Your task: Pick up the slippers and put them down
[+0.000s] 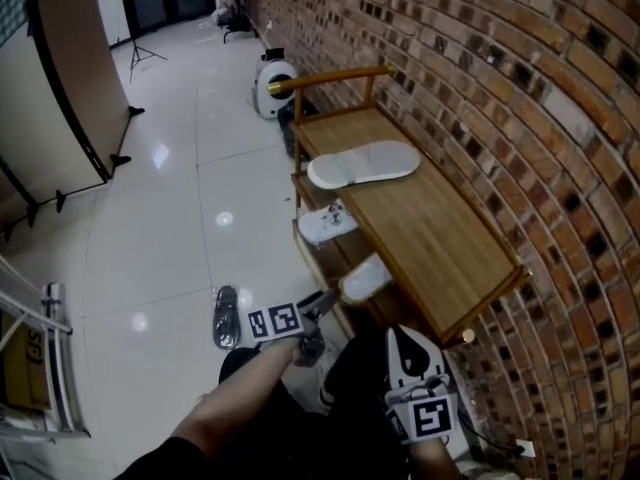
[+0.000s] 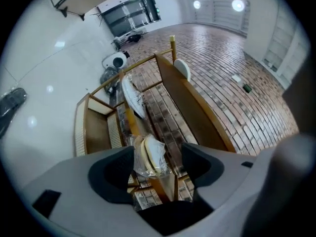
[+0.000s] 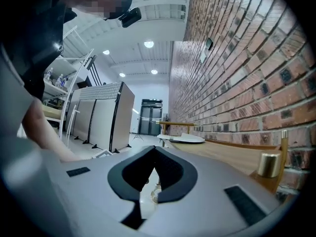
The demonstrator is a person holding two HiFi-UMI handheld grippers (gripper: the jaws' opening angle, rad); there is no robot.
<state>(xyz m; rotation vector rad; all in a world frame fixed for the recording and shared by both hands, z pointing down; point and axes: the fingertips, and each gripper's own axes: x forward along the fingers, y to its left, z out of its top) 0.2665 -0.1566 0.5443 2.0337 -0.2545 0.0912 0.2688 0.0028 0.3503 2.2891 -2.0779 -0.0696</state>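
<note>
White slippers (image 2: 152,158) in clear plastic lie on a lower shelf of the wooden rack (image 1: 440,238), near its near end. The left gripper (image 1: 322,304) frames them with jaws apart, not pressing. The pair looks light and soft, but the film is probably slippery, so a hold across the middle seems safest. The right gripper (image 3: 155,148) has its jaws together and is empty.

Left gripper (image 1: 318,306) and right gripper (image 1: 407,340): same build, a pale grey moulded shell with black pads (image 3: 174,174) lining the jaws. Small dark rectangular insets (image 3: 78,172) on the shell face either side of the jaws. Each carries a marker cube (image 1: 274,321) – white faces, black square codes. Person wears a dark short sleeve (image 1: 158,462) and dark trousers (image 1: 290,413).
</note>
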